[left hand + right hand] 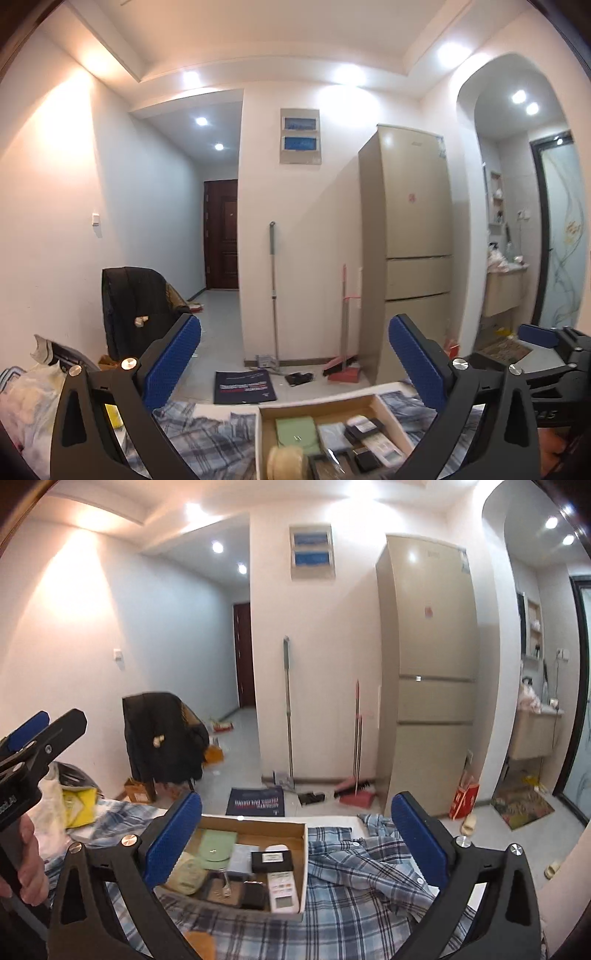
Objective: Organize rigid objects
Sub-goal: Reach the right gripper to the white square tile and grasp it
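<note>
A shallow cardboard box [301, 856] lies on a plaid cloth [351, 886]; it also shows in the left wrist view [325, 404]. In it are a green pouch [216, 847], a round cream tape roll [186, 873], a black box with a white label [272, 860], a white remote [281, 884] and a black wallet [255, 895]. My right gripper [295, 845] is open and empty, raised above the box. My left gripper [295, 365] is open and empty, raised above the box's far edge. It appears at the left in the right wrist view [40, 734].
A chair draped with a black jacket [162, 738] stands left. A beige fridge [428, 664], a mop [288, 705] and a red broom with dustpan [356, 771] stand along the far wall. A dark mat [256, 801] lies on the floor. Bags [77, 805] sit left.
</note>
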Demonstrator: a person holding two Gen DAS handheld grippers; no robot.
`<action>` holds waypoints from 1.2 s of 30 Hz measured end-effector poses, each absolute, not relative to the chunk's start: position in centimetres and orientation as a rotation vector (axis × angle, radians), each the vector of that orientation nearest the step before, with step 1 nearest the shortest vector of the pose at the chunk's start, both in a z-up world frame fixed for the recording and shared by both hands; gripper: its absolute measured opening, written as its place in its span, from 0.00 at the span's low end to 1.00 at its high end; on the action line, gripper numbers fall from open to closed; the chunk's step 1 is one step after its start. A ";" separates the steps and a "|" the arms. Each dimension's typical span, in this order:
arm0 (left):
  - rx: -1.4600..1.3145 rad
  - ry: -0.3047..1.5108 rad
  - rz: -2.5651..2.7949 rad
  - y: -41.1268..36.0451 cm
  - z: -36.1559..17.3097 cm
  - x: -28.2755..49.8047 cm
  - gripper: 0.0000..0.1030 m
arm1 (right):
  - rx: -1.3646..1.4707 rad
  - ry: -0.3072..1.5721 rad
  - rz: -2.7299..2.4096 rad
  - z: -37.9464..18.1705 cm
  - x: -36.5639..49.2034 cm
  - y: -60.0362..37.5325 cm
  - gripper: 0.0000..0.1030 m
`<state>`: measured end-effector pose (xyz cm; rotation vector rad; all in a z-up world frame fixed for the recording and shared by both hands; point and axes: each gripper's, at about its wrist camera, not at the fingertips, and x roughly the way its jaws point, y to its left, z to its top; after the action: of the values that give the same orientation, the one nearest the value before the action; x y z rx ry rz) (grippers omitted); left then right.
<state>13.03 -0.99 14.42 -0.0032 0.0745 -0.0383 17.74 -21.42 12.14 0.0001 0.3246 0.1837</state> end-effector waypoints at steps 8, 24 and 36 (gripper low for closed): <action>-0.004 0.162 -0.141 -0.7 11.6 4.5 1.00 | -0.160 0.338 0.170 8.7 11.1 -20.2 1.00; -0.099 0.256 -0.135 0.9 4.2 6.2 1.00 | -0.132 0.491 0.081 3.7 10.7 -16.3 0.99; -0.144 0.285 -0.073 2.2 2.1 7.3 1.00 | -0.135 0.556 0.081 2.5 11.5 -14.4 0.99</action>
<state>7.29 2.22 2.05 -0.1442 0.2852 -0.0731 11.46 -14.45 2.54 -0.1354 0.5565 0.0809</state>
